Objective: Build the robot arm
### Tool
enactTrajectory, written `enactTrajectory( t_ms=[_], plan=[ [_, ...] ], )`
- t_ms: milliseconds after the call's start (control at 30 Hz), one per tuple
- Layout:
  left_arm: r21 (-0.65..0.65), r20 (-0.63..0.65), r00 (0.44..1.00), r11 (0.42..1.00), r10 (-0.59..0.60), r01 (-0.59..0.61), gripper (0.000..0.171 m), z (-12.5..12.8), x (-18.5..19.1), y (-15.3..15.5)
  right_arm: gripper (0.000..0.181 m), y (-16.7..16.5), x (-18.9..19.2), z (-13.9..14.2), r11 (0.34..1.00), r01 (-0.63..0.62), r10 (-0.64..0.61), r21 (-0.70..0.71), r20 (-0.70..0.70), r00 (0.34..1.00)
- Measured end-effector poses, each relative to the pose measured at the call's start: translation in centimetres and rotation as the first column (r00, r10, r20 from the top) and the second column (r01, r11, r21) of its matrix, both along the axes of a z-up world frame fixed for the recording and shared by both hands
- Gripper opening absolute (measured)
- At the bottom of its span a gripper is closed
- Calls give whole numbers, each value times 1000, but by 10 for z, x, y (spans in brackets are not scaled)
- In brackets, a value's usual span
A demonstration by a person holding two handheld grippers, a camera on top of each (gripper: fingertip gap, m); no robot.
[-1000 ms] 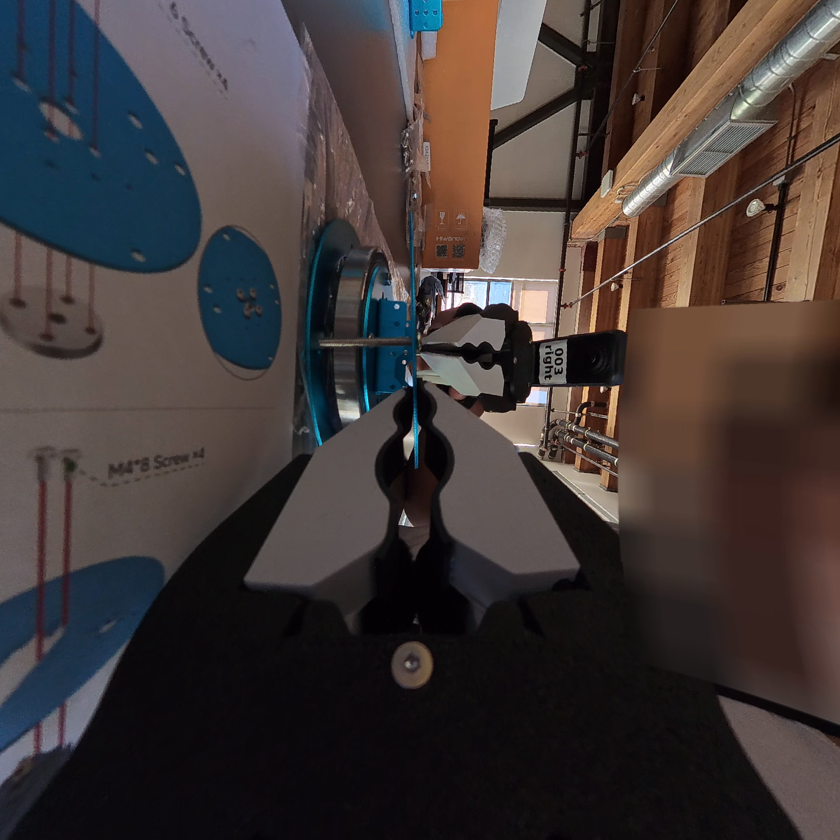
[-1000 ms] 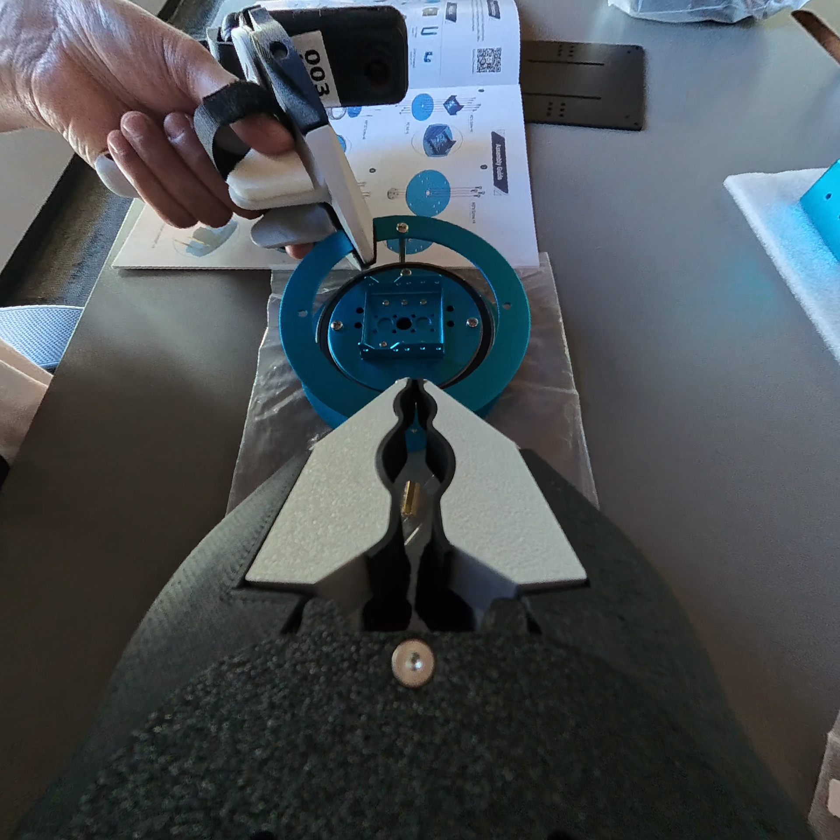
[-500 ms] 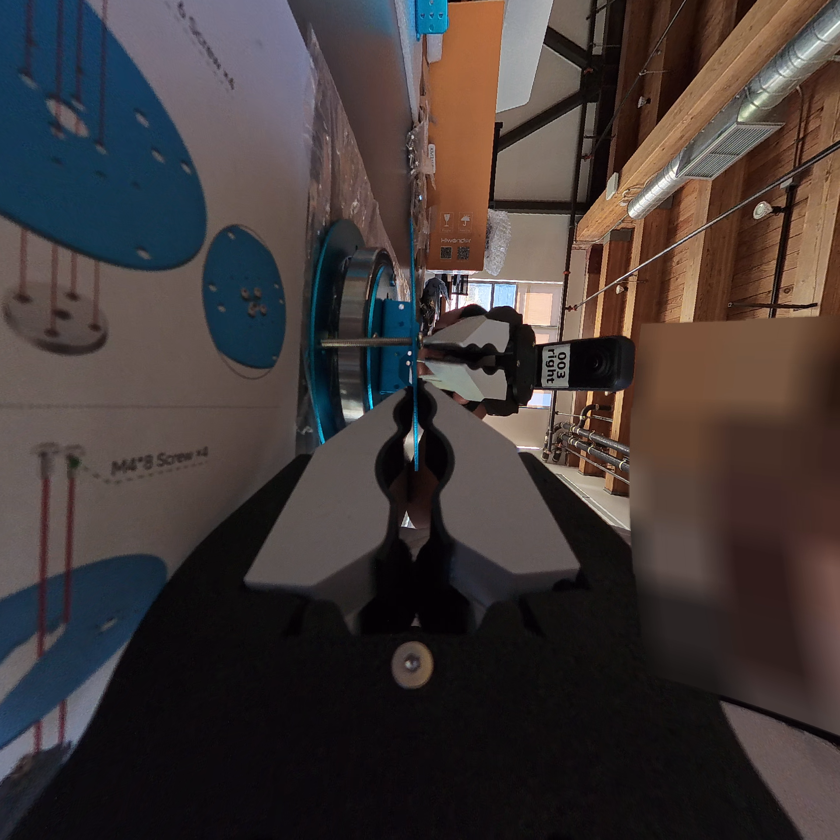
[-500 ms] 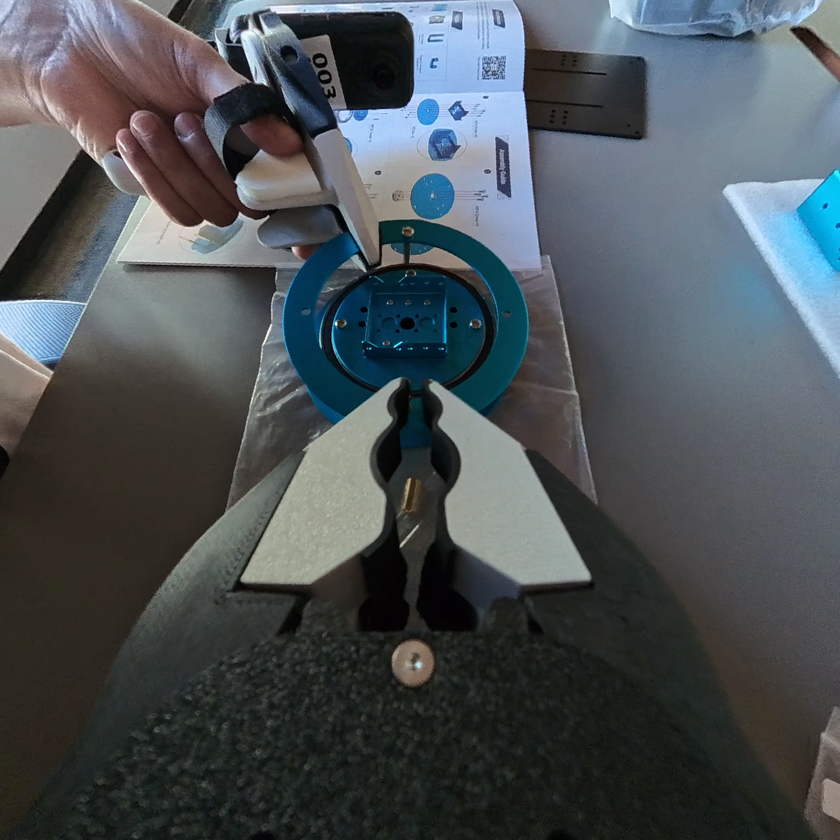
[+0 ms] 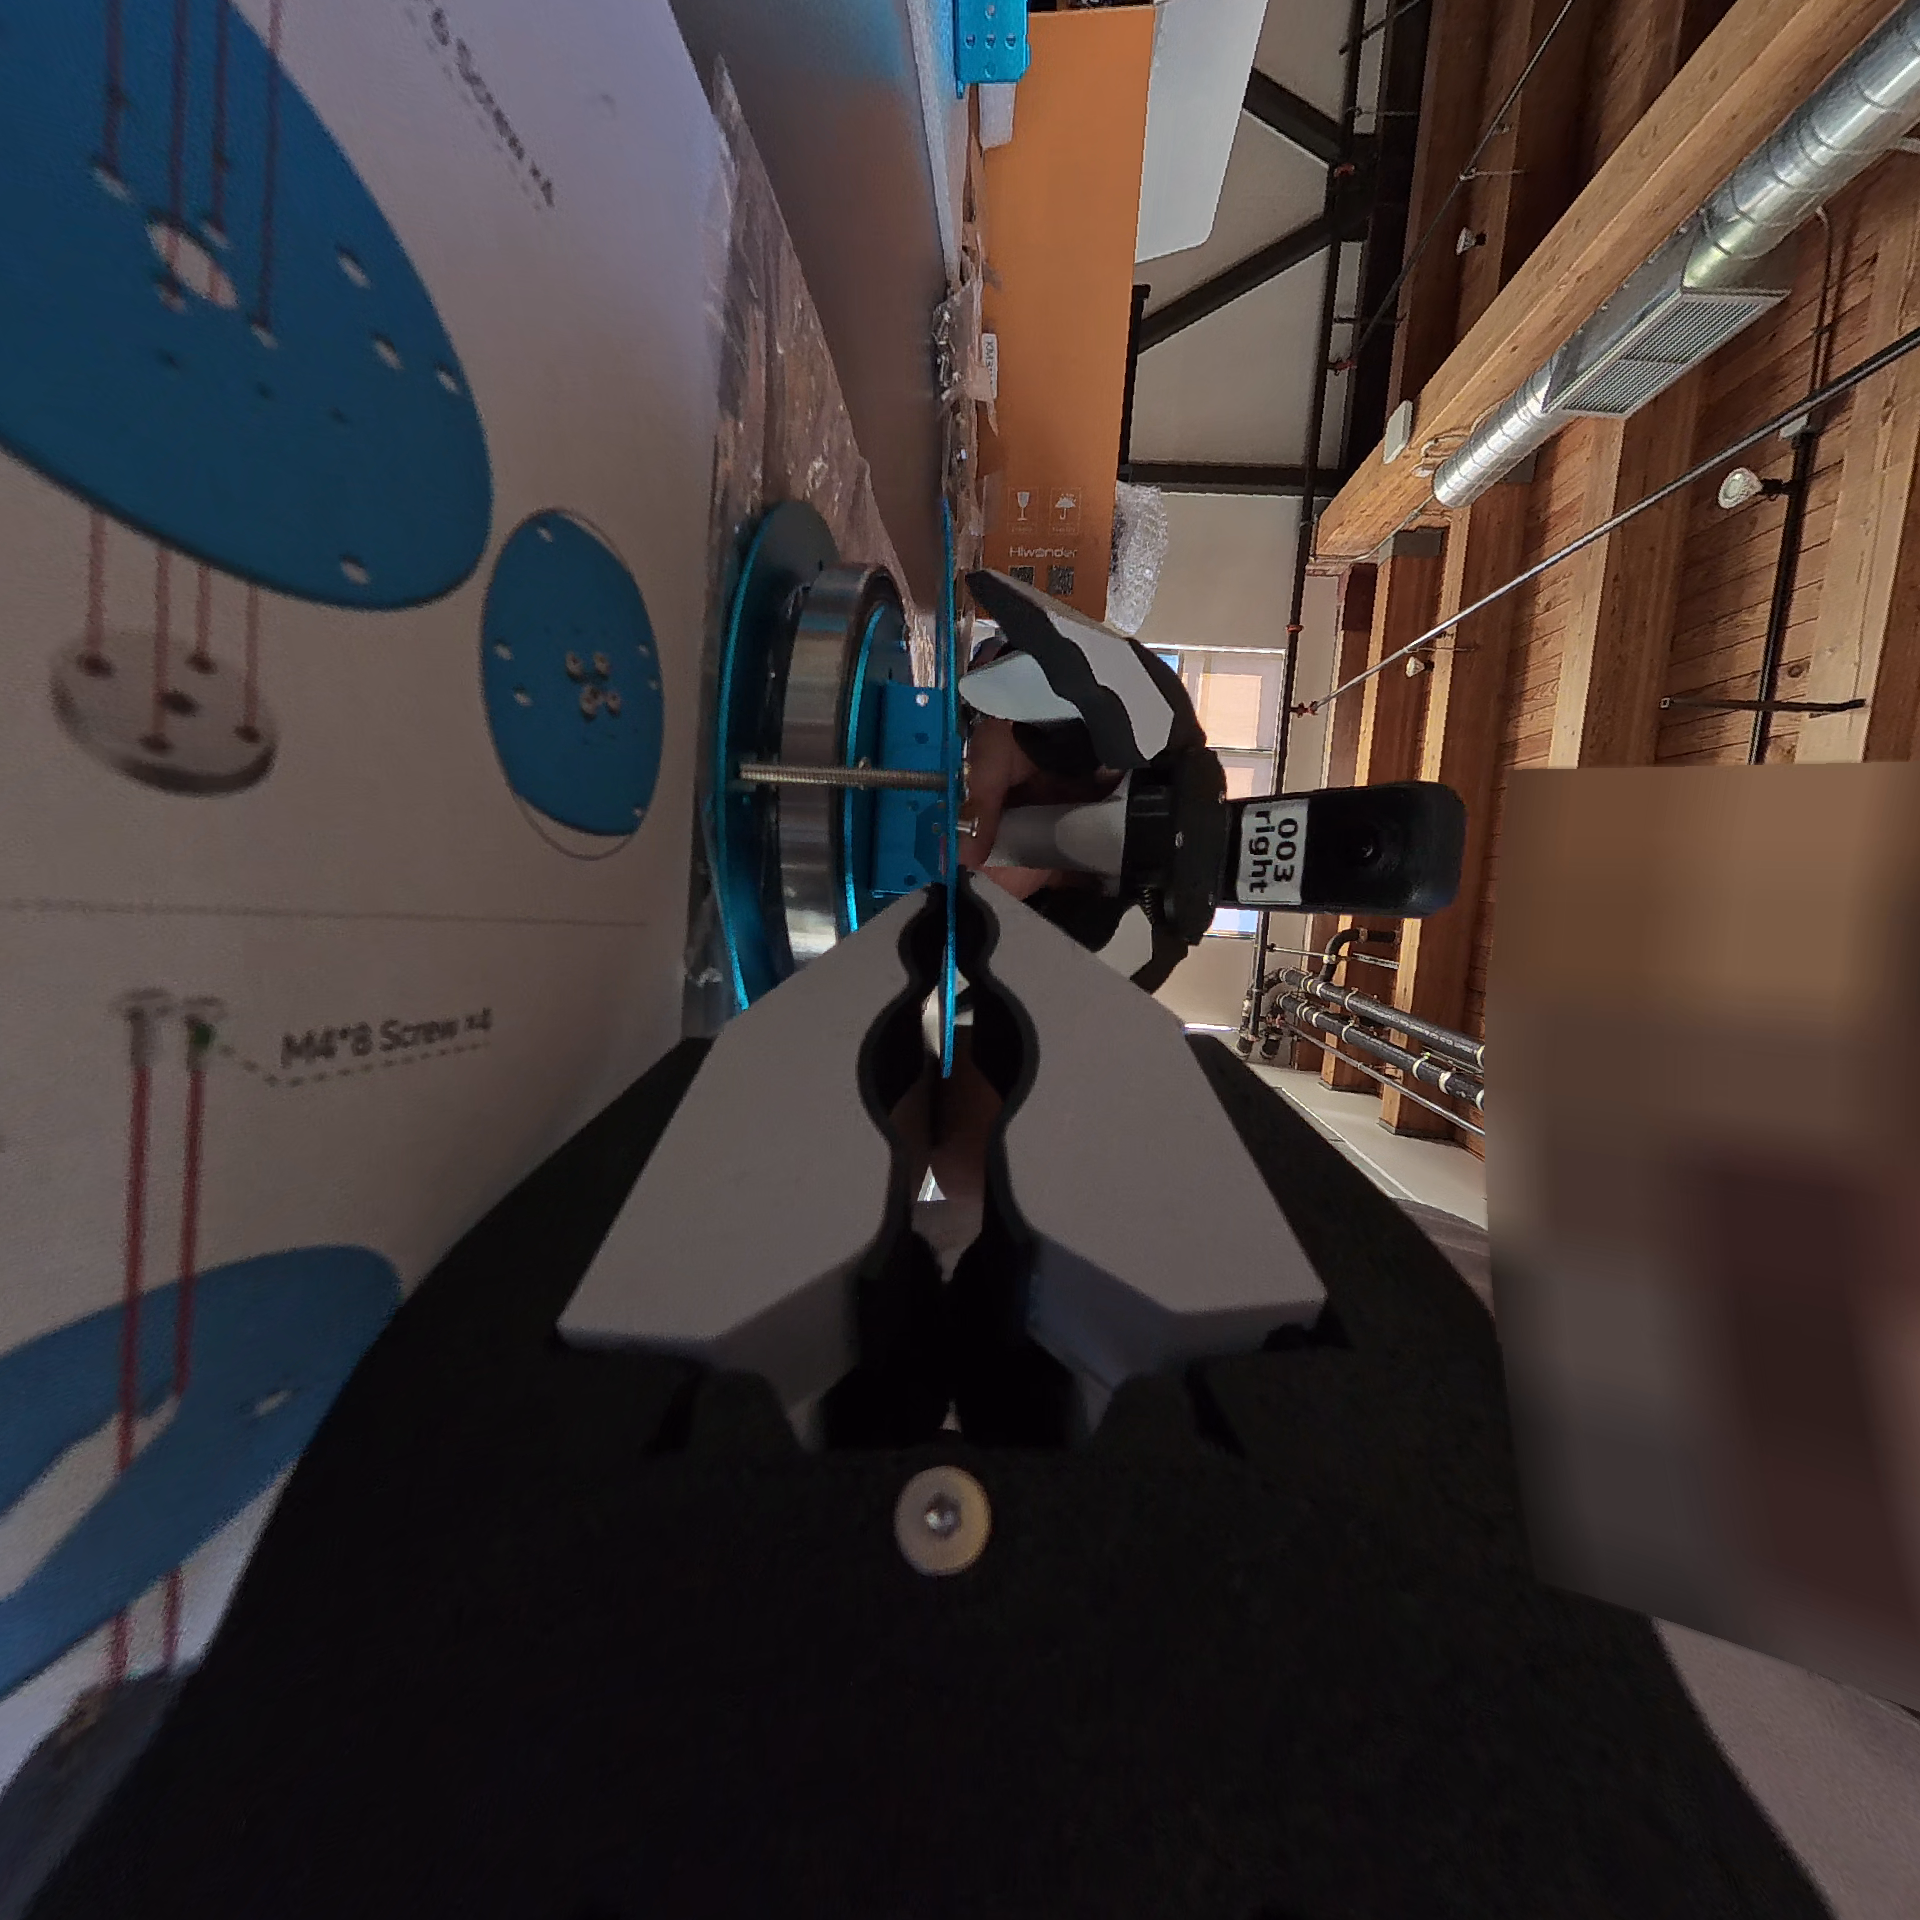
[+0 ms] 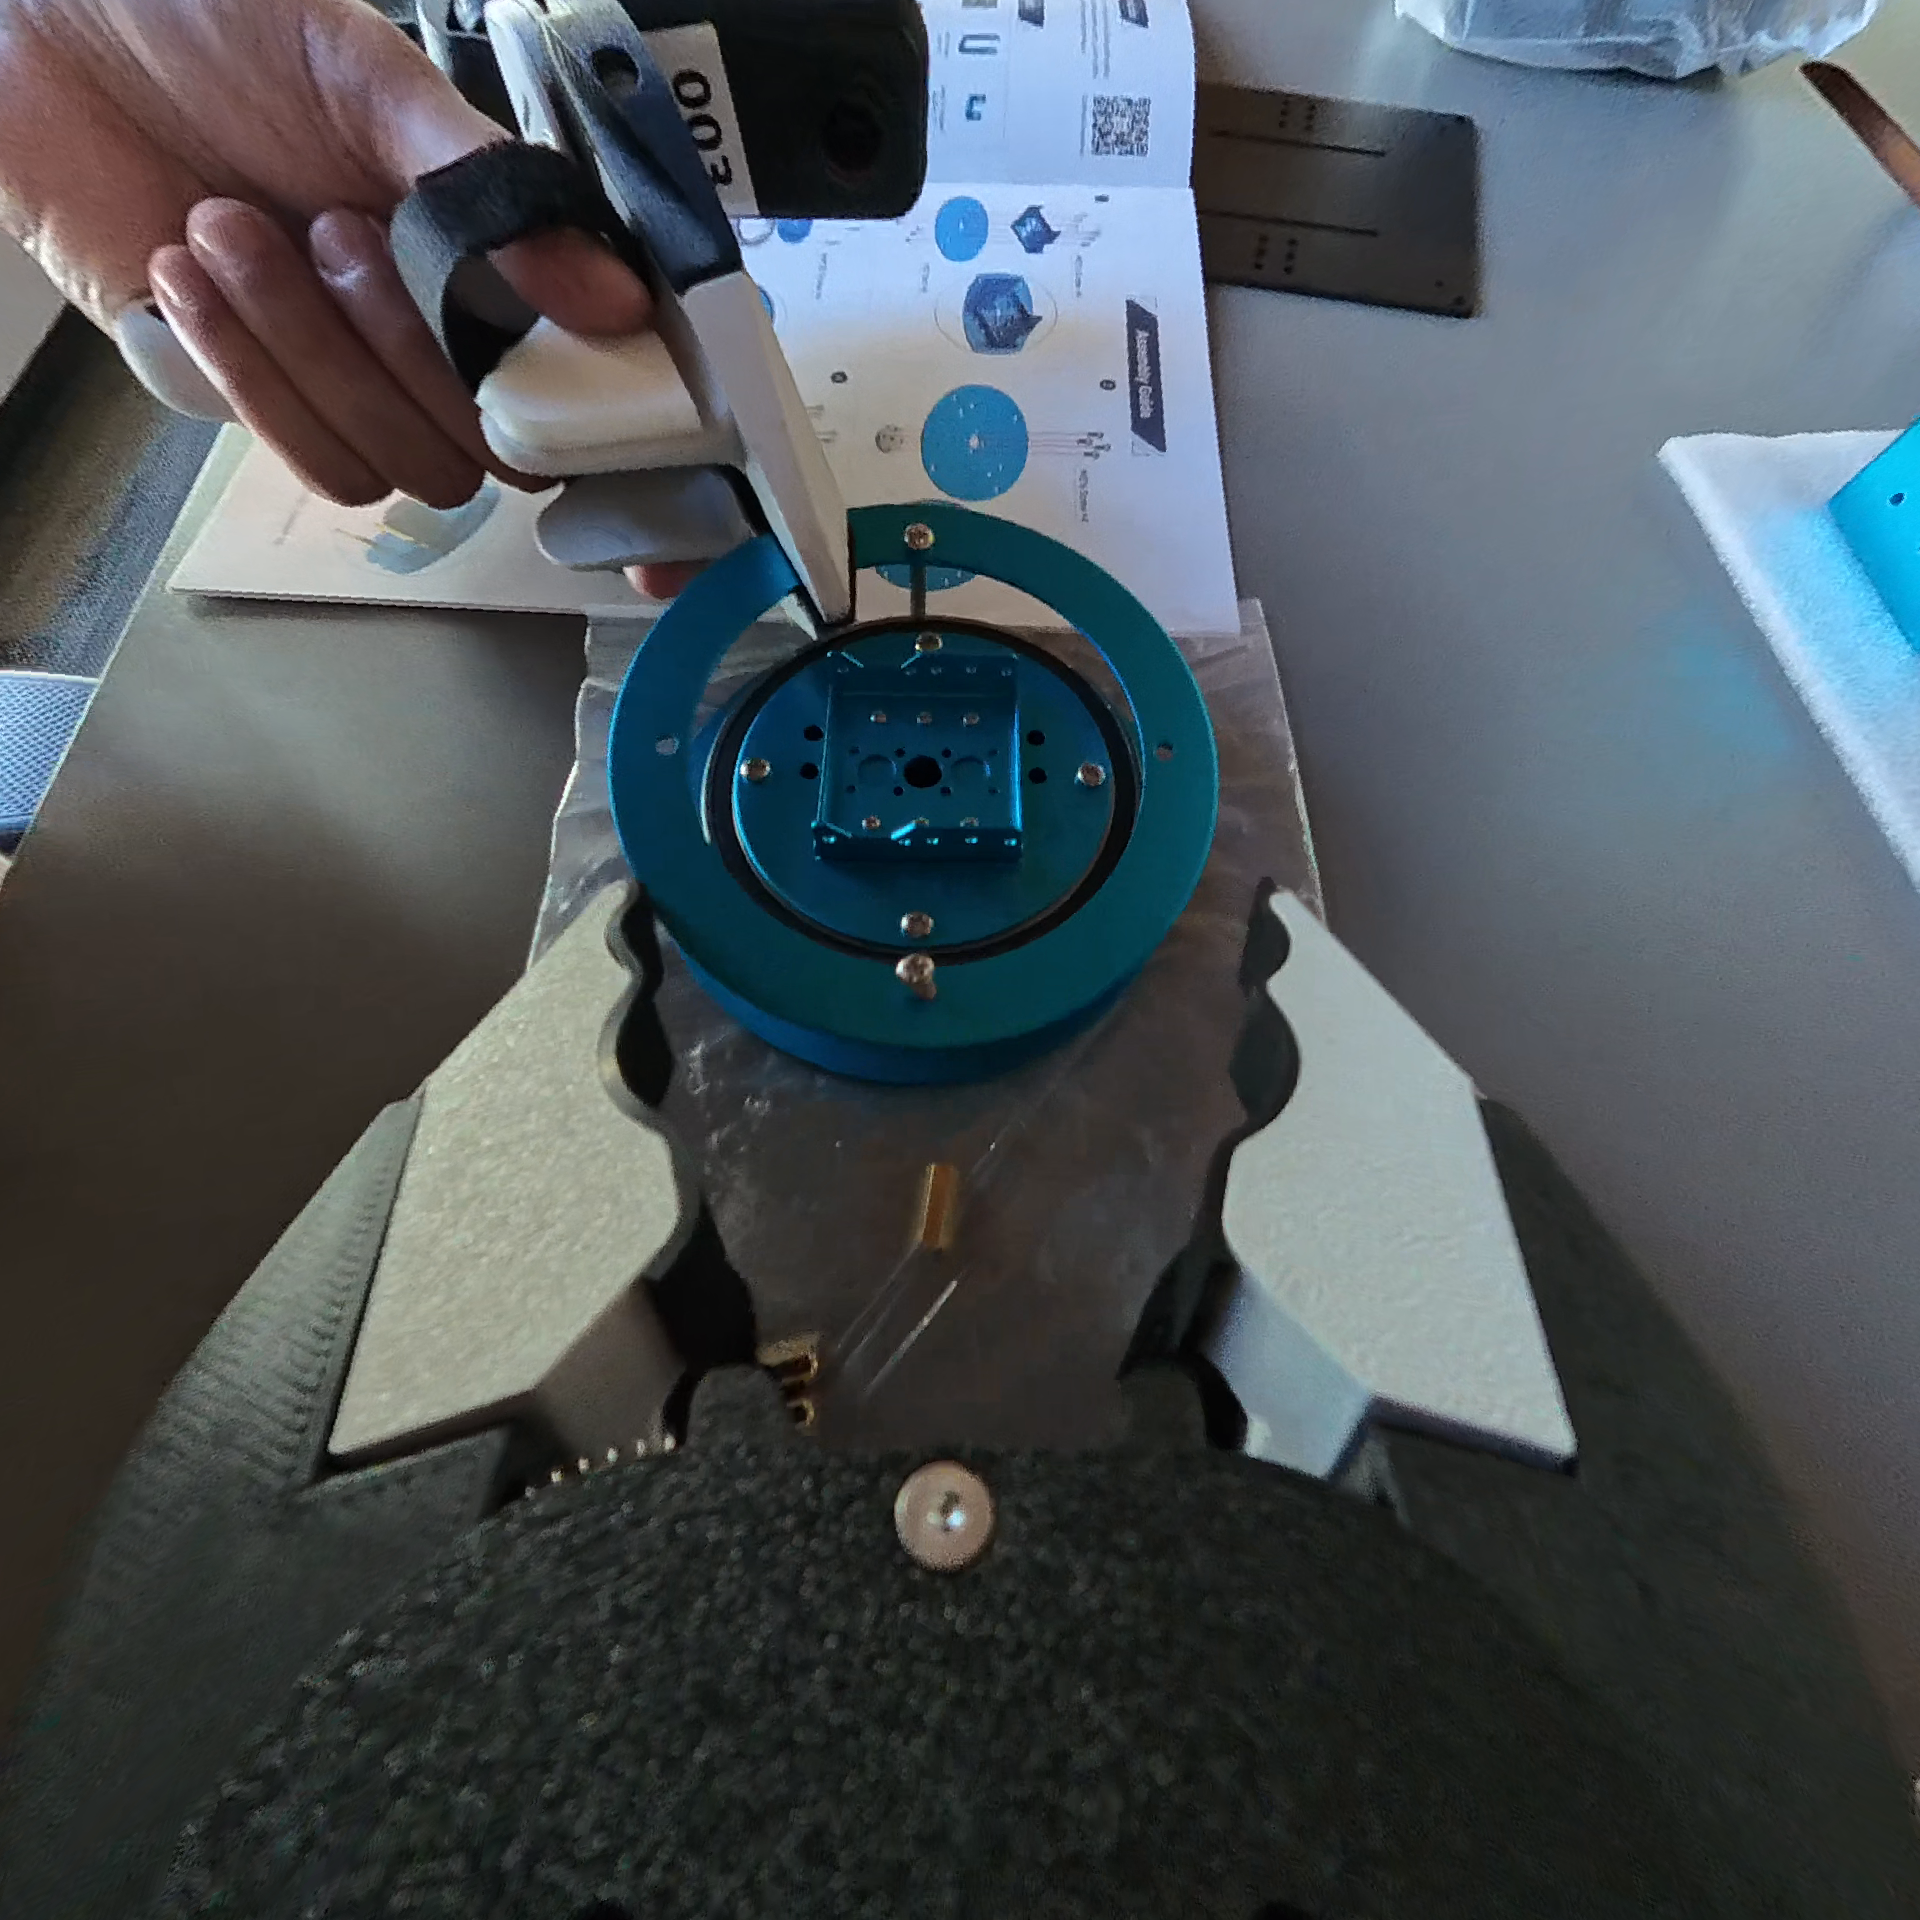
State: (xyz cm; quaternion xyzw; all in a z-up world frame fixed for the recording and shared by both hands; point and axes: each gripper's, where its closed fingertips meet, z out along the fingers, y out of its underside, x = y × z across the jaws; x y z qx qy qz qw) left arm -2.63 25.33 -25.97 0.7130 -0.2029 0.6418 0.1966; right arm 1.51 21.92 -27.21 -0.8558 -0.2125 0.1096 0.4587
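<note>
Left gripper pinching a thin blue ring above a round blue assembly; right gripper spread wide just short of it.

Nearest in the right wrist view, the right gripper [image 6: 940, 914] stands with its fingers far apart over a clear plastic bag [image 6: 1236, 717], where a small brass standoff [image 6: 938, 1203] lies between them. Just beyond, the blue ring [image 6: 1174, 675] sits raised on long screws over the blue base assembly [image 6: 769, 1023], with a square blue bracket [image 6: 920, 764] at its centre. The left gripper [image 6: 831, 613], held in a hand [image 6: 260, 239], clamps the ring's far edge; its own camera shows the ring [image 5: 947, 665] edge-on between its closed fingers. Behind lie an open instruction booklet [image 6: 1132, 343] and a black plate [image 6: 1340, 197] on the grey table [image 6: 1558, 727], with white foam [image 6: 1787, 540] to the right.
</note>
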Motion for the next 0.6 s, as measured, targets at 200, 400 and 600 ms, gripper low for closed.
enactTrajectory(
  t_ms=[200,400,600],
  plan=[
    [-5,5,1000,1000,0,0,0,1,-1,0,115,9,-12,-2,999,-12,10,-46,-23,1000],
    [-8,6,1000,1000,-6,6,0,0,0,-1,113,6,-12,-9,998,-20,22,-57,35,999],
    [-11,8,1000,1000,-5,5,0,1,1,-2,109,1,-6,-9,998,-17,17,-60,-1,1000]
  ],
)
